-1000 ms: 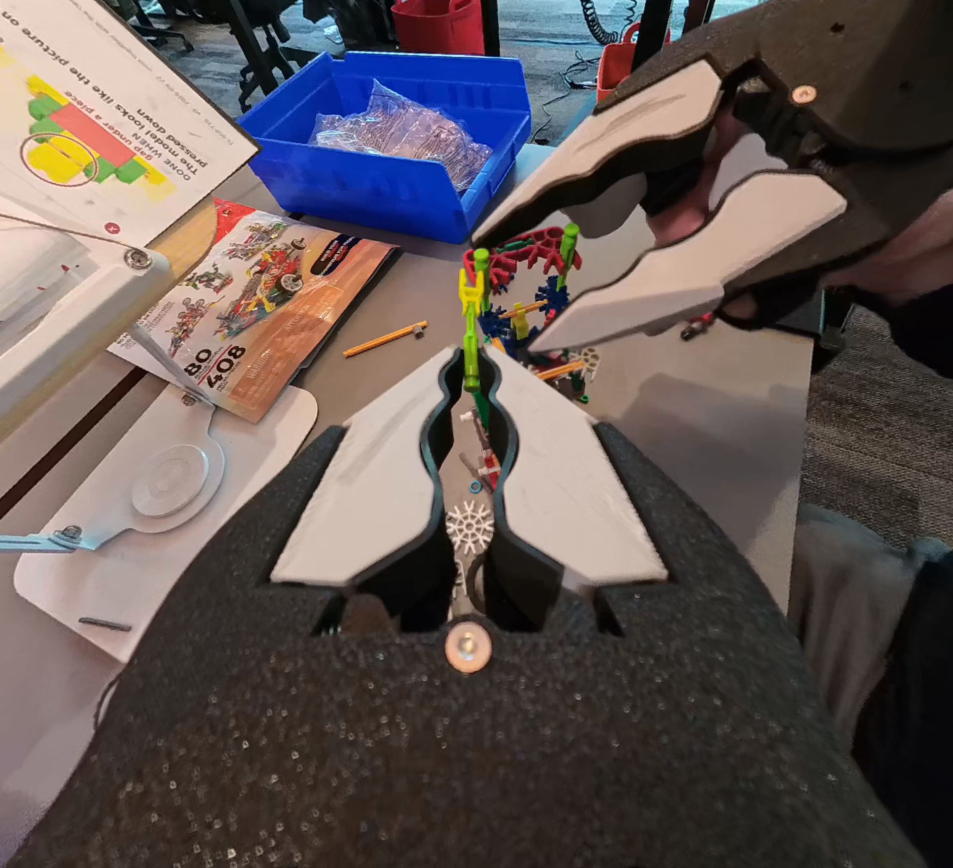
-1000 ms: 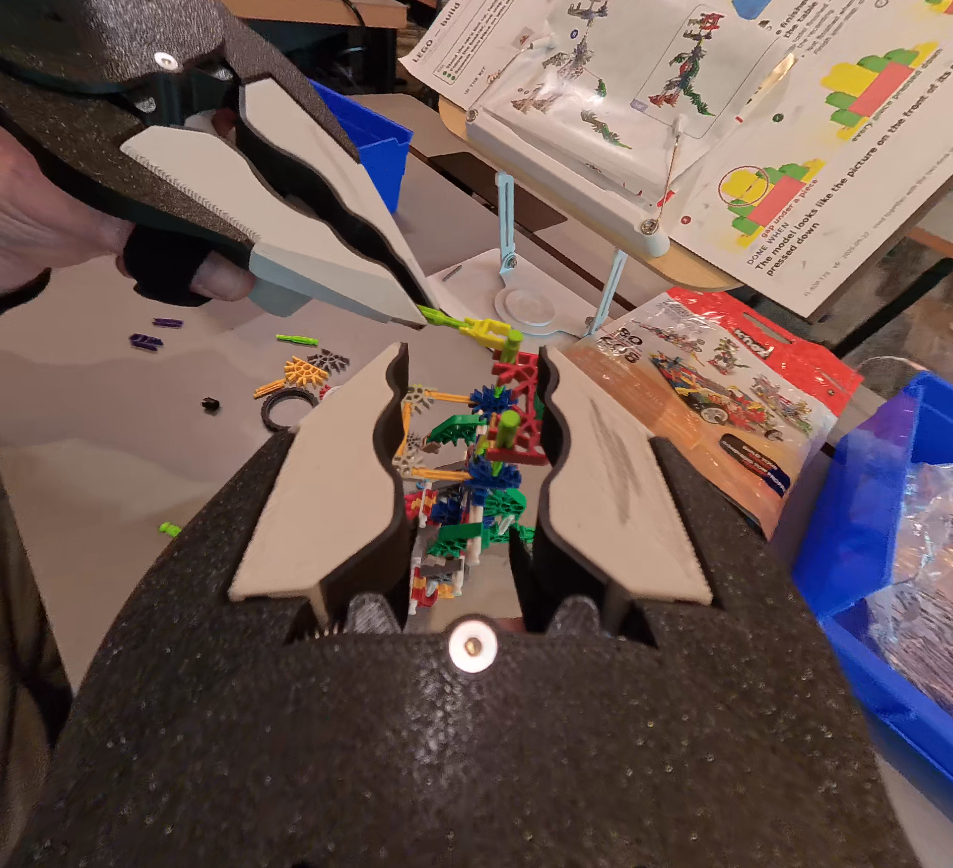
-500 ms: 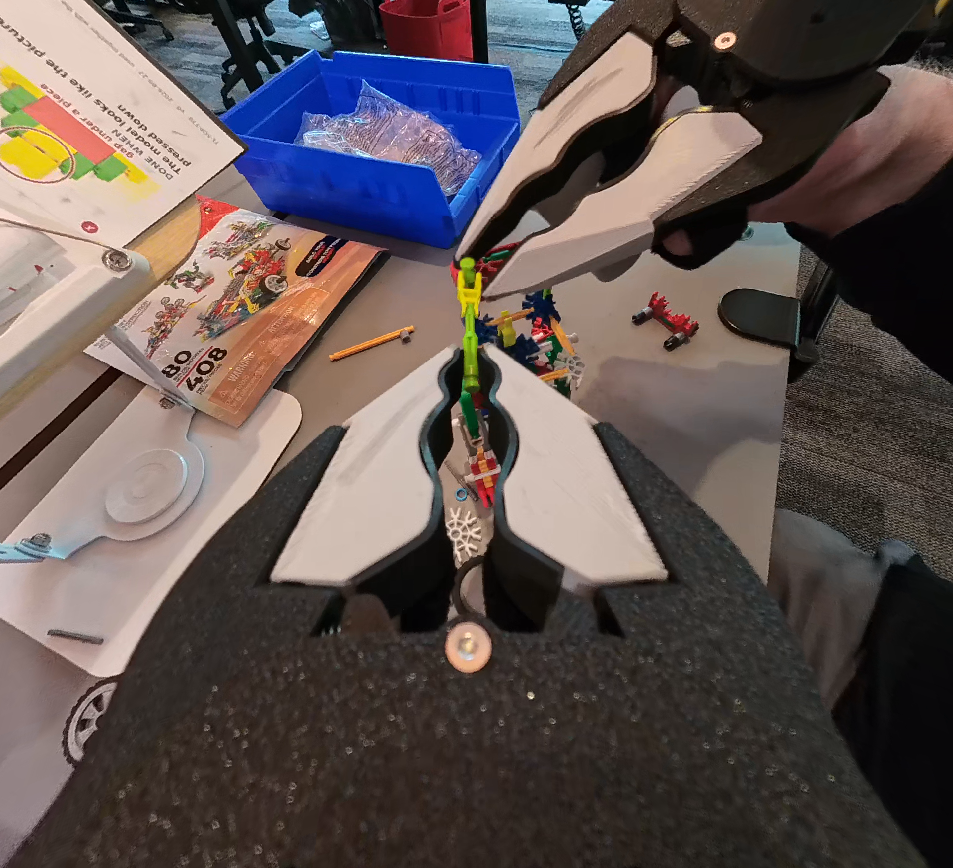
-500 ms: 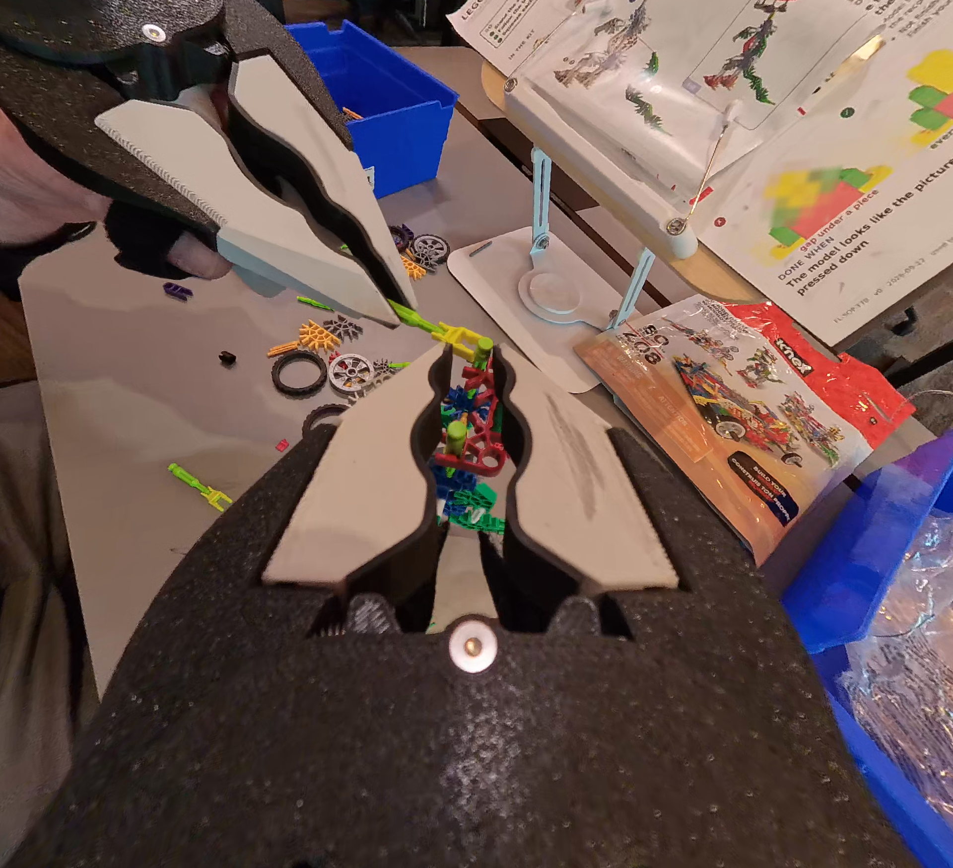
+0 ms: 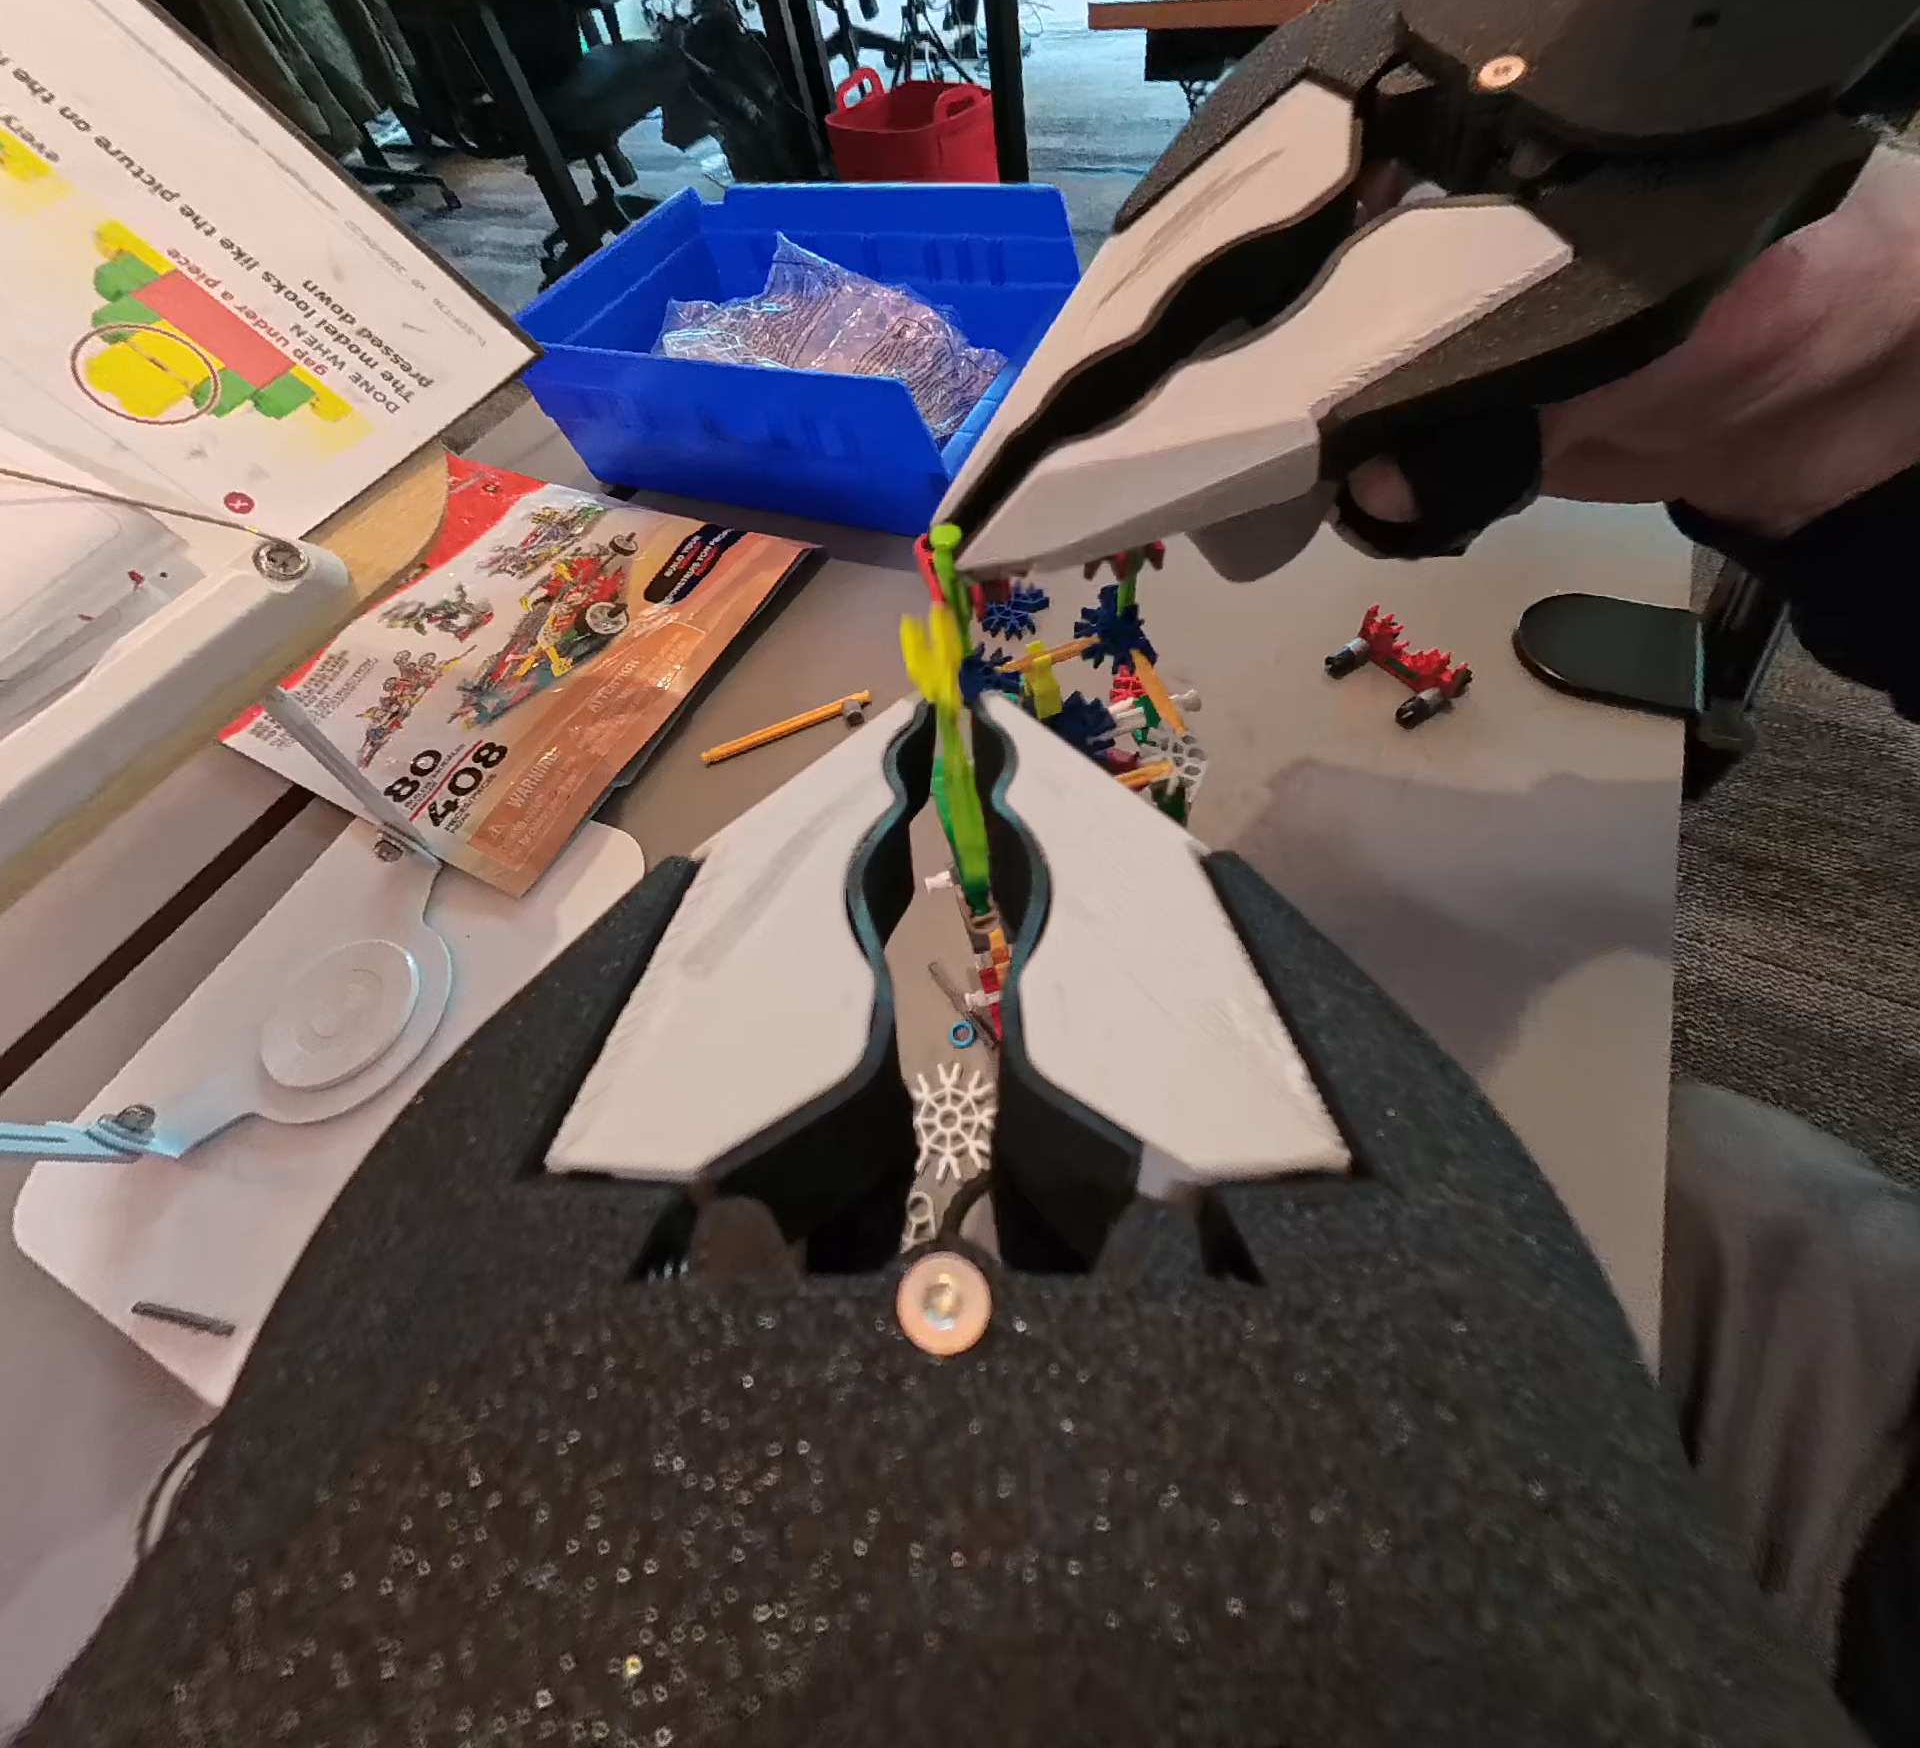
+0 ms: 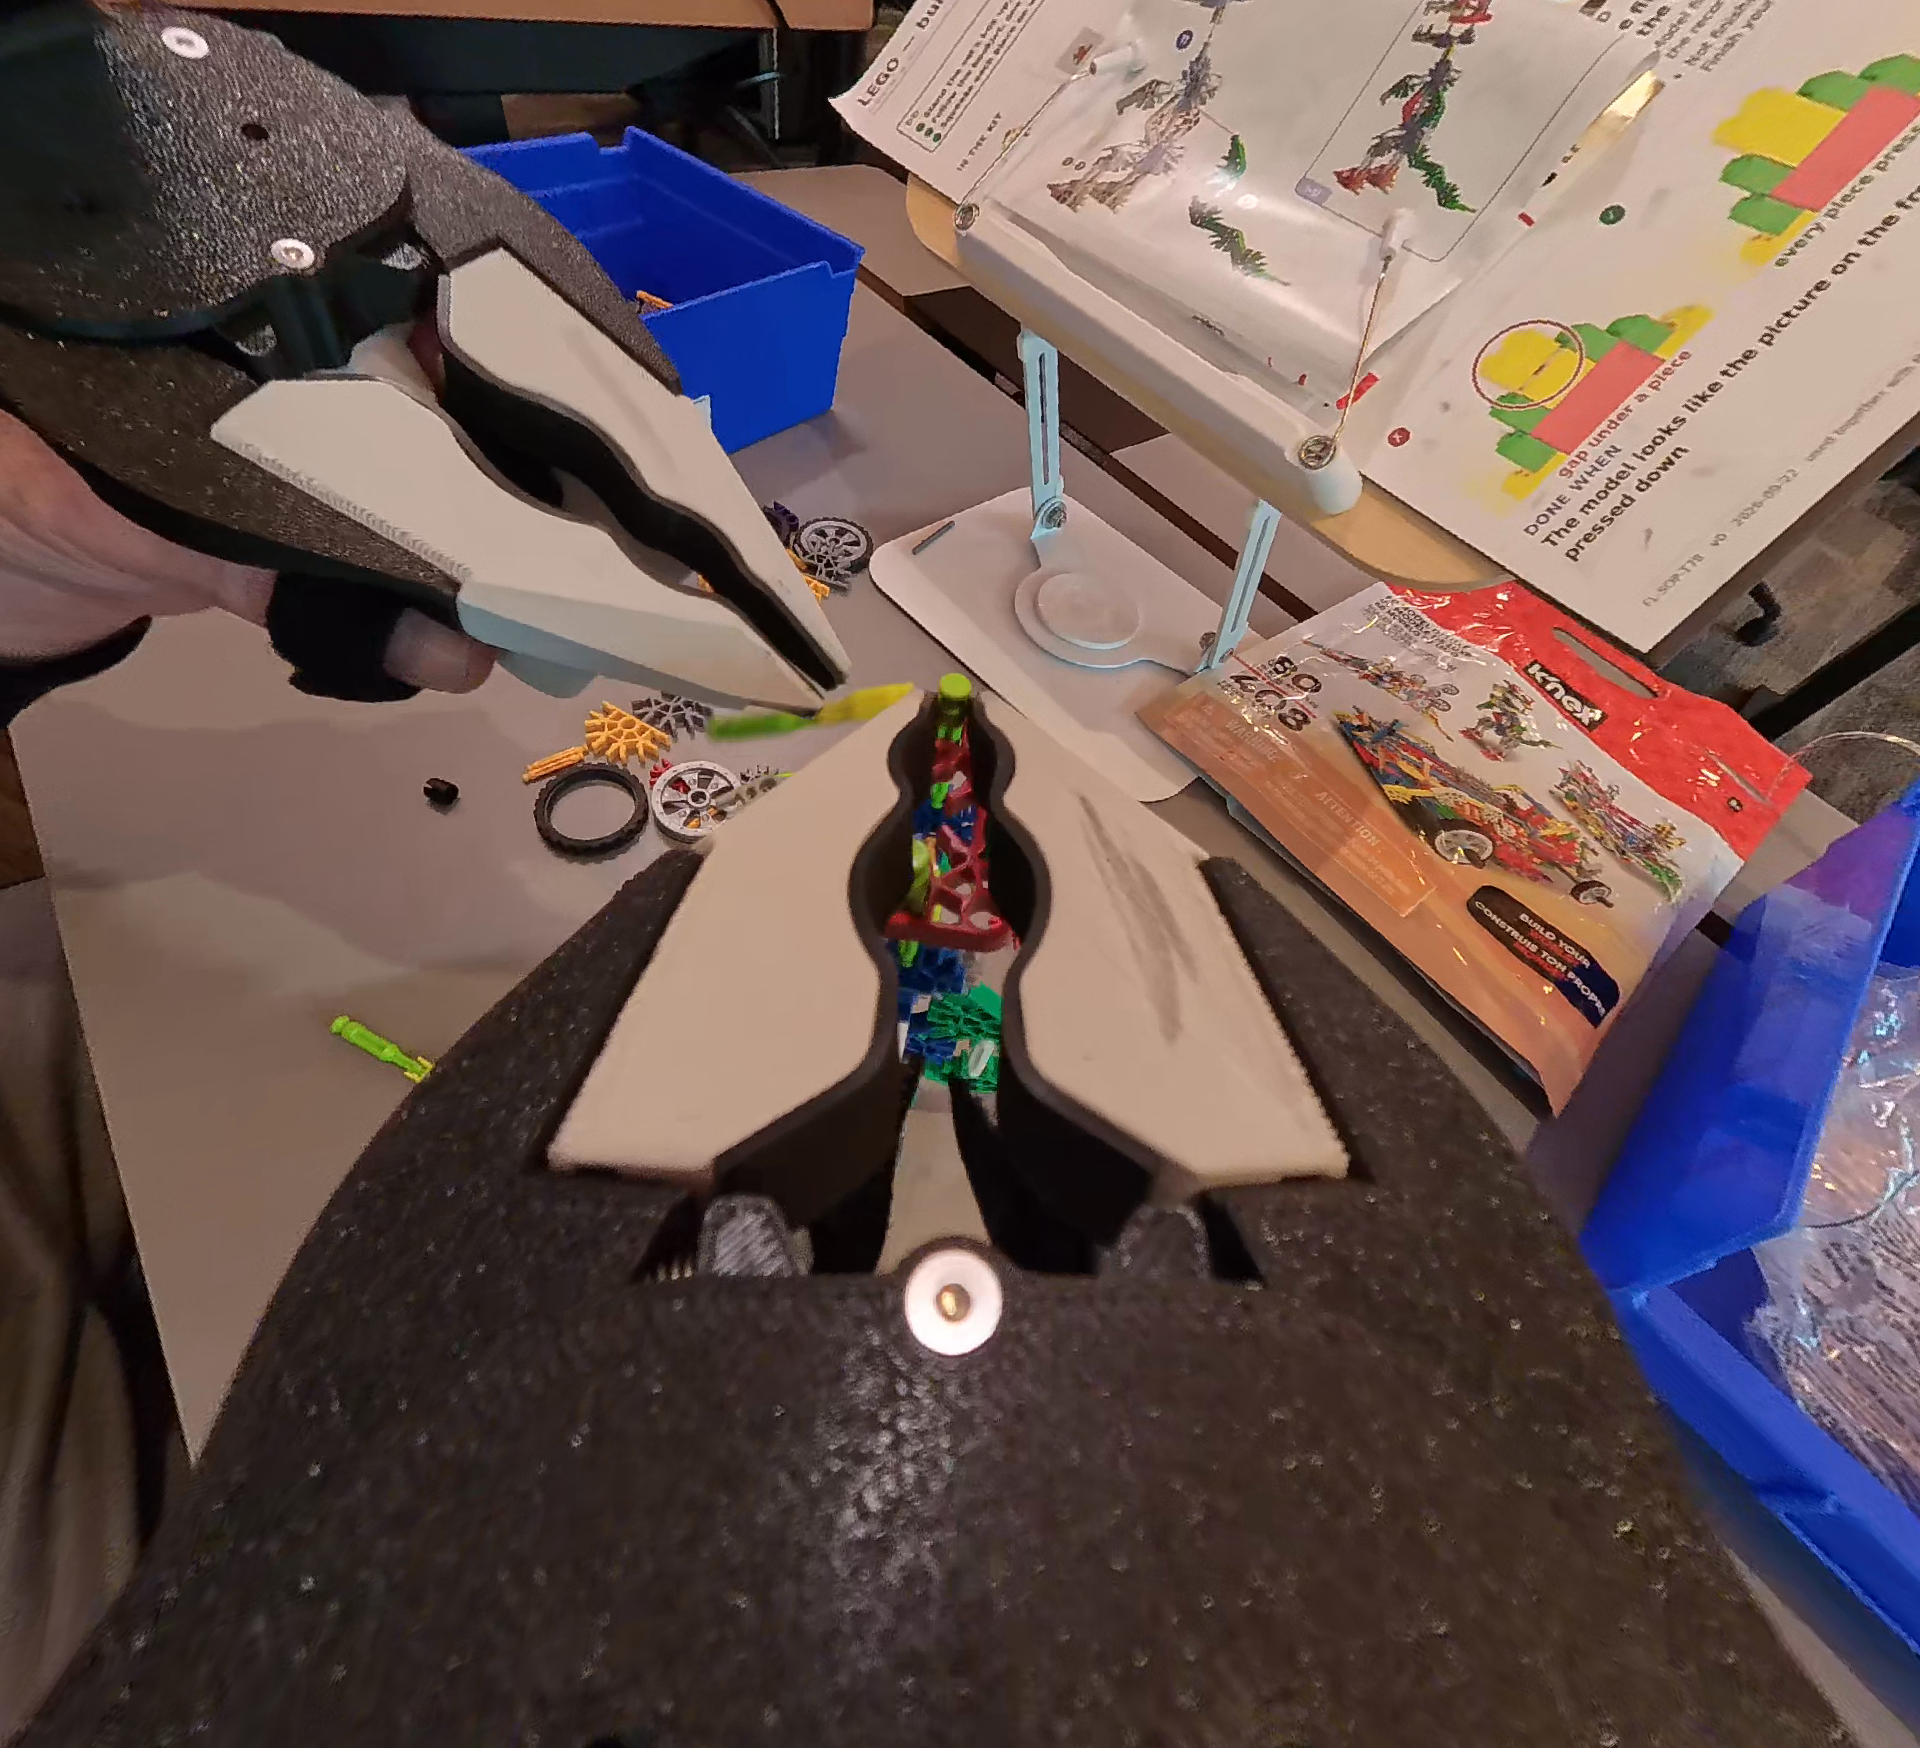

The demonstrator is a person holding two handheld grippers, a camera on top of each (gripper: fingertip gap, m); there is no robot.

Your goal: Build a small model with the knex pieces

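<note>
The left gripper (image 5: 948,722) is closed on a lime-green rod (image 5: 958,794) that carries a yellow connector (image 5: 928,649) beyond the jaw tips. In the left wrist view the rod's long axis runs along the jaw line, pointing toward 12 o'clock. Its far end reaches up to just below the tips of the right gripper (image 5: 951,545), which comes in from 2 o'clock.

The right gripper (image 6: 951,711) is closed on a multicoloured rod-and-connector model (image 6: 951,877); a red lattice piece (image 6: 961,867) sits between its jaws, and a green rod end (image 6: 953,688) stands at the jaw tips. In the right wrist view the model's long axis lies from 6 to 12 o'clock along the jaws.

From this view the left gripper (image 6: 821,696) enters from 10 o'clock, and the lime-green rod (image 6: 810,713) points toward 3 o'clock, across the model's axis, its yellow-tipped end just beside the green rod end. Whether the two touch cannot be told, as both are blurred.

On the bench (image 6: 260,867) loose wheels (image 6: 691,799), a black tyre (image 6: 590,808) and a spare green rod (image 6: 382,1047) lie at 9 o'clock from the model. A printed bag (image 6: 1475,825) and a blue bin (image 5: 790,368) lie farther off.
</note>
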